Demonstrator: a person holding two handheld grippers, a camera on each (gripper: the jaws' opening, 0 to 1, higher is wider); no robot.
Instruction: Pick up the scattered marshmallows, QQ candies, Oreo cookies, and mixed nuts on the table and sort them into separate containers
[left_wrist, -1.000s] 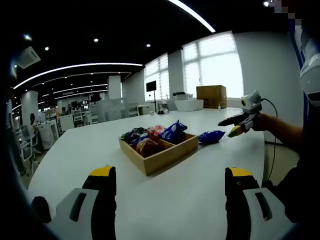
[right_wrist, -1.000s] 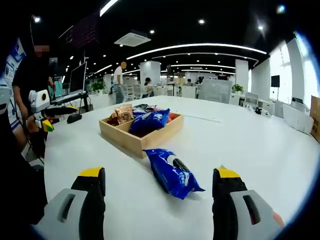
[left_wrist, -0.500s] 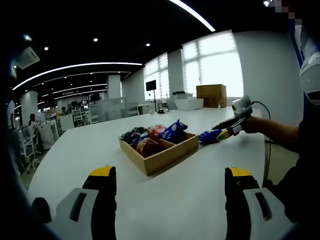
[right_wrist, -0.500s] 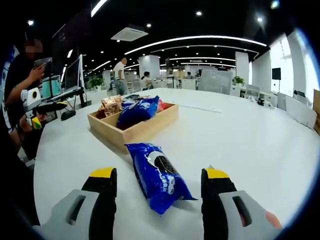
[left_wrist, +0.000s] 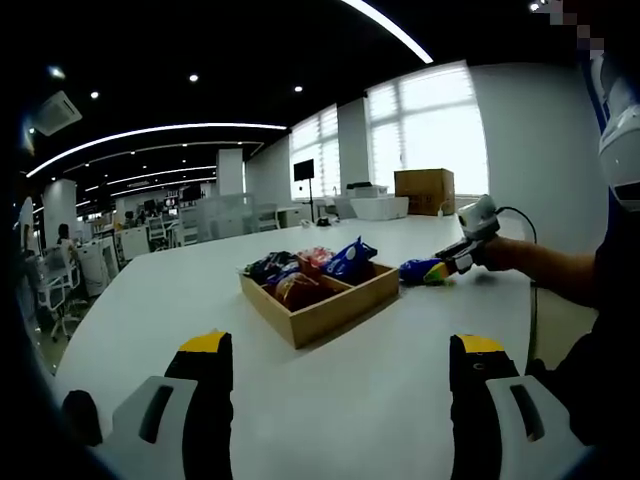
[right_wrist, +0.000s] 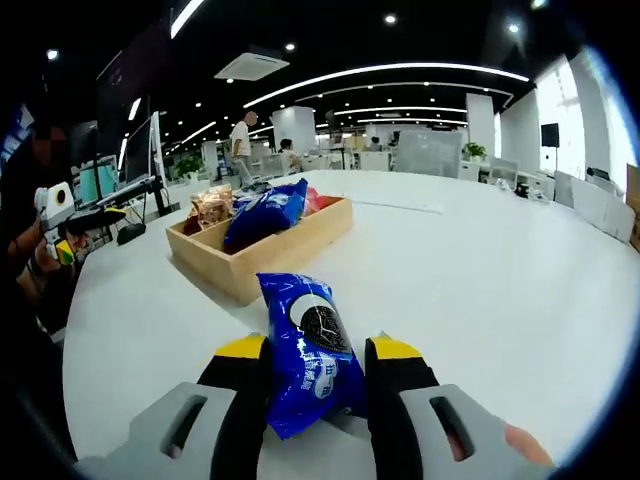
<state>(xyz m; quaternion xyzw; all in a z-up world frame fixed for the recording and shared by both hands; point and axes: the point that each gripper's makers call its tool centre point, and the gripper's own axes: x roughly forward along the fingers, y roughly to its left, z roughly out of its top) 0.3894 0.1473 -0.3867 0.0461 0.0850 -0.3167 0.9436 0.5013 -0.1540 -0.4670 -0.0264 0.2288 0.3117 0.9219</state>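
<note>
A blue Oreo packet (right_wrist: 305, 320) lies on the white table (right_wrist: 480, 270), and my right gripper (right_wrist: 308, 347) is shut on its near end, one jaw against each side. In the left gripper view, that same right gripper (left_wrist: 447, 266) meets the Oreo packet (left_wrist: 418, 269) just right of the wooden tray (left_wrist: 325, 310). The wooden tray (right_wrist: 240, 272) holds another blue packet (right_wrist: 262, 212), a brown nut packet (right_wrist: 210, 205) and red packets. My left gripper (left_wrist: 340, 345) hovers open over the near table, nothing between its jaws.
A person's forearm (left_wrist: 545, 268) reaches in from the right. A cardboard box (left_wrist: 423, 191) stands at the table's far end. Office desks, a monitor (right_wrist: 142, 152) and people stand beyond the table's edge.
My right gripper moved forward onto the Oreo packet and its jaws narrowed from wide open until they shut on it. The left gripper has stayed put.
</note>
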